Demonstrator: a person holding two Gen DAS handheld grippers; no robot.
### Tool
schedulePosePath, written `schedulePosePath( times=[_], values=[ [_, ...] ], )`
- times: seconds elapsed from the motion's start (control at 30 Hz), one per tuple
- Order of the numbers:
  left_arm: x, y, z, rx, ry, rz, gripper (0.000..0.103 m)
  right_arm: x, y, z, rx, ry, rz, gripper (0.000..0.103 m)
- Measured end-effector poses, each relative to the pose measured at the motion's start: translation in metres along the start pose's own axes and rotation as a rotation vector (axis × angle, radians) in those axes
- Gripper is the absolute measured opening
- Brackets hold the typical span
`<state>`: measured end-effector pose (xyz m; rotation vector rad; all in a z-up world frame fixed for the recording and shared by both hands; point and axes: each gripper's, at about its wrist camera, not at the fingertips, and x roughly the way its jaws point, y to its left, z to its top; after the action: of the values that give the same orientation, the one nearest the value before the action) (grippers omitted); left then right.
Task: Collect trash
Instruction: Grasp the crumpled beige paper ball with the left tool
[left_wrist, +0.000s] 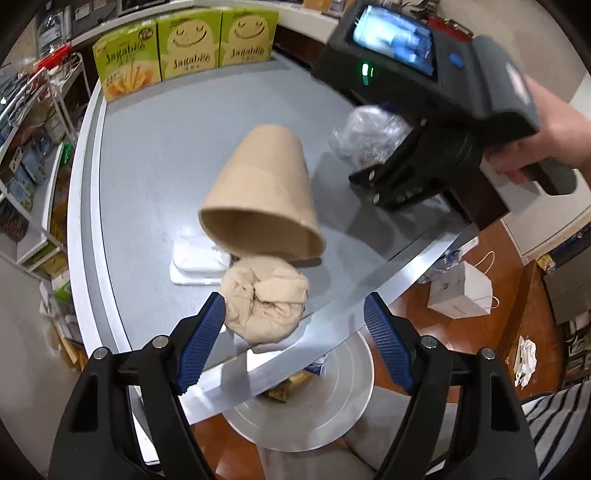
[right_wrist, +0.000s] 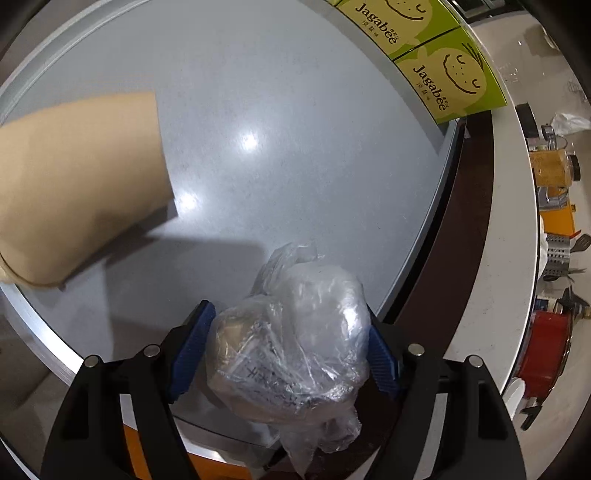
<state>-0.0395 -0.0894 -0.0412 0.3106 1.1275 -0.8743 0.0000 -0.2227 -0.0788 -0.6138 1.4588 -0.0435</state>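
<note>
Left tongs (left_wrist: 295, 325) hang wide open over the near edge of the grey tabletop (left_wrist: 155, 147), one blue pad just beside a crumpled beige paper wad (left_wrist: 266, 299) and the other well clear of it, so nothing is gripped. Just behind the wad a brown paper cup (left_wrist: 262, 192) lies on its side, mouth toward the camera, and a white folded napkin (left_wrist: 195, 262) lies flat by its rim. Toward the right edge, the right tongs (left_wrist: 373, 184), carried in a person's hand (left_wrist: 550, 147), reach down beside a clear plastic bag (left_wrist: 369, 133). Three green snack boxes (left_wrist: 184, 51) line the far edge. Below the near edge, on the floor side, a round silvery bin (left_wrist: 332, 387) holds what looks like some scraps, though its contents are mostly hidden.

From the right wrist, the right tongs (right_wrist: 288, 347) stand on either side of the bunched clear plastic bag (right_wrist: 291, 347) at the tabletop's (right_wrist: 277, 110) edge, both blue pads against its crinkled film; it appears caught, though how firmly cannot be told. The brown paper cup (right_wrist: 81, 184) lies on its side to the left, and the snack boxes (right_wrist: 443, 74) stand at the far edge.

By appearances the collecting is under way but far from finished: the bag is only just being taken, while the wad, cup and napkin all lie uncollected on the tabletop.
</note>
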Motion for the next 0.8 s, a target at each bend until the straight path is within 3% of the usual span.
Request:
schedulePosePath(
  times=[0.07,0.27,0.4,0.47,0.5,0.6,0.63,0.8],
  values=[
    [0.002,0.002,-0.002,-0.026,-0.003,-0.005,0.068,-0.001,0.002,0.001,0.018,-0.013,0.013,0.072],
    [0.007,-0.004,0.001,-0.009,-0.032,0.032,0.059,-0.008,0.005,0.003,0.055,-0.048,0.05,0.071],
    [0.021,-0.003,0.006,0.093,-0.03,0.149,0.06,-0.008,0.001,0.001,0.084,-0.071,0.051,0.071],
    [0.034,0.012,0.009,0.071,0.018,0.156,0.061,-0.008,-0.002,0.0,0.1,-0.073,0.062,0.071],
    [0.033,0.016,0.011,0.067,0.0,0.165,0.062,-0.008,-0.004,0.0,0.108,-0.075,0.065,0.071],
    [0.011,0.026,0.015,0.034,-0.061,0.121,0.063,-0.002,-0.013,0.001,0.117,-0.08,0.059,0.071],
    [0.005,0.027,0.015,0.029,-0.075,0.121,0.069,-0.002,-0.014,0.0,0.126,-0.084,0.064,0.071],
    [-0.002,0.04,0.0,-0.08,-0.06,0.074,0.072,-0.004,-0.014,-0.011,0.18,-0.095,0.102,0.075]
  ],
)
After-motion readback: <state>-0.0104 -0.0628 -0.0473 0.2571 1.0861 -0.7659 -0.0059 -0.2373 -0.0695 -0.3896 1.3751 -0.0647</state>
